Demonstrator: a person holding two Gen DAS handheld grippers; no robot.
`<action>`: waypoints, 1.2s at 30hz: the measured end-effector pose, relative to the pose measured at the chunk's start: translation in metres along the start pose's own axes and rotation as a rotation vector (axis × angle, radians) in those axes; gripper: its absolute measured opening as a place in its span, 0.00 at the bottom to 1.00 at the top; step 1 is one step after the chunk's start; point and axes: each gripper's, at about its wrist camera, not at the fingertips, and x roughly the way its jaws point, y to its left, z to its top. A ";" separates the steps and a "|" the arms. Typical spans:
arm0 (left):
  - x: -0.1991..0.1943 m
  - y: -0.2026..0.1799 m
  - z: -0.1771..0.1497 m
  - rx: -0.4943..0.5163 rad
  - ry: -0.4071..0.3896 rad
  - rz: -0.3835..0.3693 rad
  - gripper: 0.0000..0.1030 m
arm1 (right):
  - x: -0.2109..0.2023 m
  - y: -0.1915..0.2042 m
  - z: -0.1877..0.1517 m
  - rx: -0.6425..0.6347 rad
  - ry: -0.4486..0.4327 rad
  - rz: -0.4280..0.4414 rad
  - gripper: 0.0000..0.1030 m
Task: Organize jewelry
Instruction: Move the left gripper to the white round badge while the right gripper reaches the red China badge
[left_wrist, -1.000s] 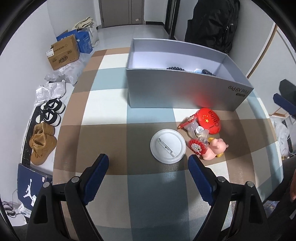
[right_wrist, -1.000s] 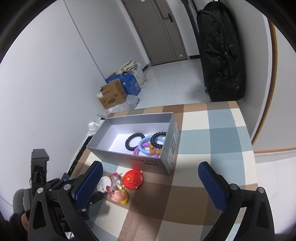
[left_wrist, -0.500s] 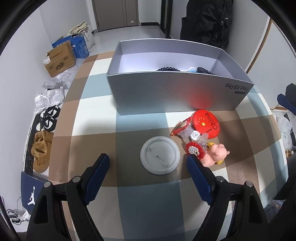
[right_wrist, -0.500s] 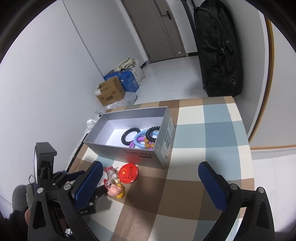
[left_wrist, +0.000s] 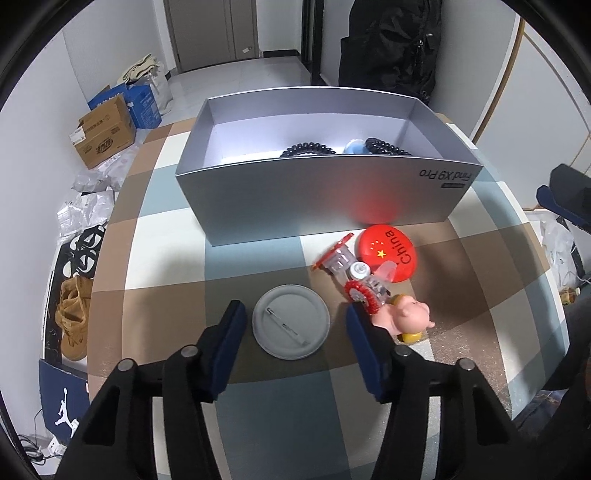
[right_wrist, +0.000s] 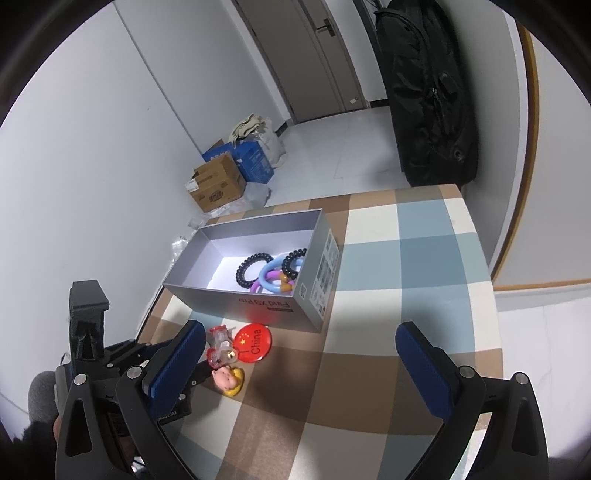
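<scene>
A grey round pin badge (left_wrist: 291, 326) lies pin-side up on the checked tablecloth. My left gripper (left_wrist: 293, 345) is open and straddles it, a blue pad on each side, not touching. To its right lie a red "China" badge (left_wrist: 388, 252), a clear and red trinket (left_wrist: 354, 273) and a pink pig figure (left_wrist: 408, 320). Behind stands an open silver box (left_wrist: 325, 192) holding black coil hair ties (right_wrist: 254, 267) and coloured rings (right_wrist: 272, 278). My right gripper (right_wrist: 299, 362) is open and empty, above the table, right of the pile.
Cardboard boxes (left_wrist: 105, 133), bags and shoes (left_wrist: 74, 317) lie on the floor left of the table. A black bag (right_wrist: 430, 92) leans on the far wall. The table's left edge (left_wrist: 94, 295) is close to my left gripper.
My left gripper has moved forward and down, and its fingers have narrowed so that they now flank the grey badge. The right gripper has pulled back slightly.
</scene>
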 end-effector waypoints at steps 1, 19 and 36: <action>0.000 0.000 0.000 0.005 0.000 -0.003 0.40 | 0.000 0.000 0.000 -0.002 0.001 -0.001 1.00; -0.012 0.012 0.003 -0.085 0.012 -0.095 0.36 | 0.019 0.002 -0.011 -0.057 0.071 -0.096 1.00; -0.027 0.039 0.013 -0.239 -0.040 -0.181 0.36 | 0.075 0.042 -0.031 -0.270 0.228 -0.177 0.76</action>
